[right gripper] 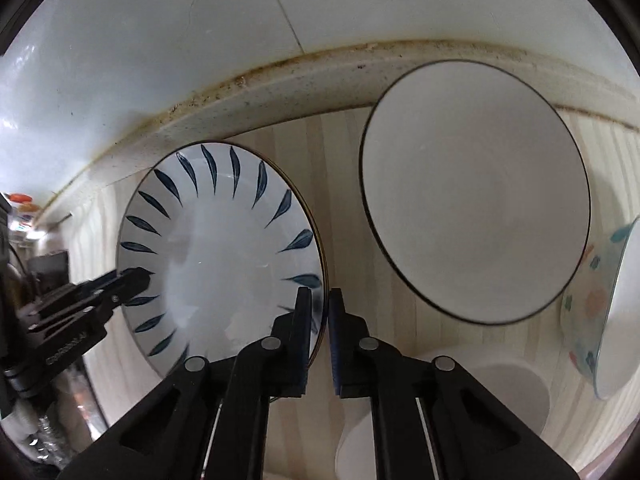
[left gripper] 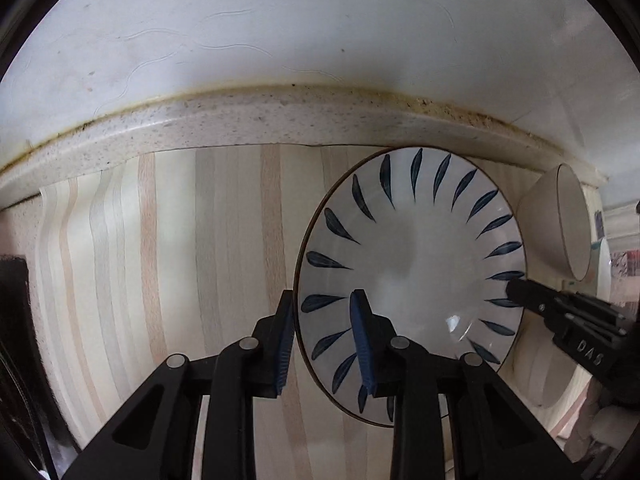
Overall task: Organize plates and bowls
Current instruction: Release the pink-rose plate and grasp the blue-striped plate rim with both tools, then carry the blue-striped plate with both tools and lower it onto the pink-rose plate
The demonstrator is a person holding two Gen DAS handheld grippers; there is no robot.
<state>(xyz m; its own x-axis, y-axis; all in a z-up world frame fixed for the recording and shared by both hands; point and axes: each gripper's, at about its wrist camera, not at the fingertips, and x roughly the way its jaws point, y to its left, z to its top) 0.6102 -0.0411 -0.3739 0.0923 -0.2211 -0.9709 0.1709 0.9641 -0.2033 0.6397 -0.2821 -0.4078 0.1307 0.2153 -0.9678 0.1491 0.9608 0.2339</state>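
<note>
Item: plate (left gripper: 412,264), white with blue leaf marks round the rim. It lies flat on the striped counter (left gripper: 180,260), close to the speckled back ledge (left gripper: 240,120).

Left tongs (left gripper: 326,344): set astride the plate's left rim from above, one finger outside the rim, the other over the plate's inner face. The jaws are drawn in narrow, with the rim between them; whether the pads actually press on it cannot be told.

Right tongs (right gripper: 320,344): set at the plate's opposite, right rim, jaws nearly together. The rim edge is seen in the slit between the pads. It is judged to be pinched, though contact is not fully clear.

Relation governing the next move: the plate lies between the two tongs, one at each end of a diameter running left to right, neither hand nearer than the other. A level two-sided lift is judged to be in preparation.

Adjacent: plain bowl (right gripper: 476,192) with dark rim, just right of the plate, apart from it; flowered bowl (right gripper: 592,304) beyond it at the far right; a white dish (right gripper: 500,384) below, partly hidden.
</note>
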